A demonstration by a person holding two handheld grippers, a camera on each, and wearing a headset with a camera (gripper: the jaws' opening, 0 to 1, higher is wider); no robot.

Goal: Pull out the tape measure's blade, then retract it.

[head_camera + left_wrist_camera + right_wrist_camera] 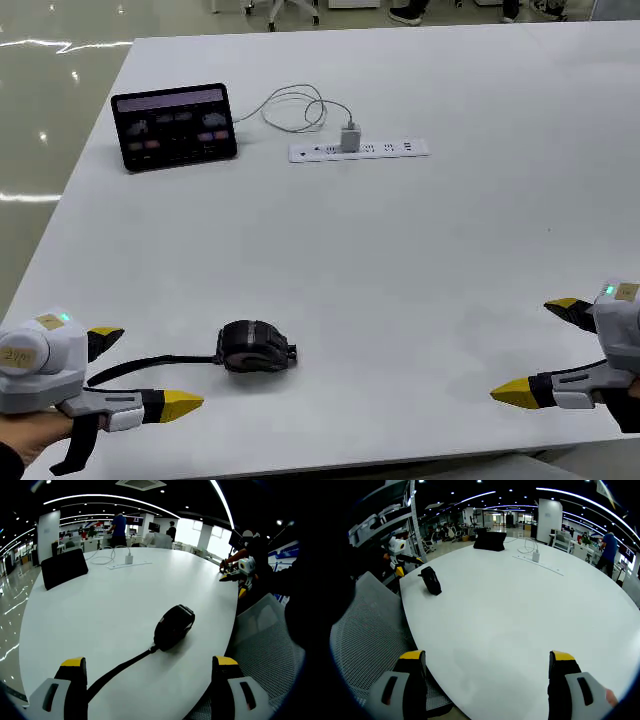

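Head view: tape measure lying free, both grippers spread

- A black, rounded, hard-cased tape measure (255, 347) is seen on its side on the white table (400, 250), near the front edge and left of centre. No blade is drawn out.
- A black flat wrist strap (150, 362) runs from the case toward the left gripper (145, 370). In the left gripper view the strap (120, 667) passes between the yellow-tipped jaws, which are spread wide and pinch nothing. The case (173, 626) lies just ahead of them.
- The right gripper (535, 348) is held well apart from the case at the front-right edge, jaws spread and empty. From its own view the case (431, 580) is seen far across the table.
- A small nub at the case's right end may be the blade hook, but it is too small to confirm.

Handling, as judged:
- The case is expected to be rigid, compact and fairly dense, and likely to skid on the smooth top if pushed.
- A grip across its two flat faces is favoured for the left gripper.
- The strap is limp and would give no control.
- The blade is taken to be thin, springy steel, best pinched at its end hook by the right gripper.
- Retraction should be eased, since a spring return may whip.
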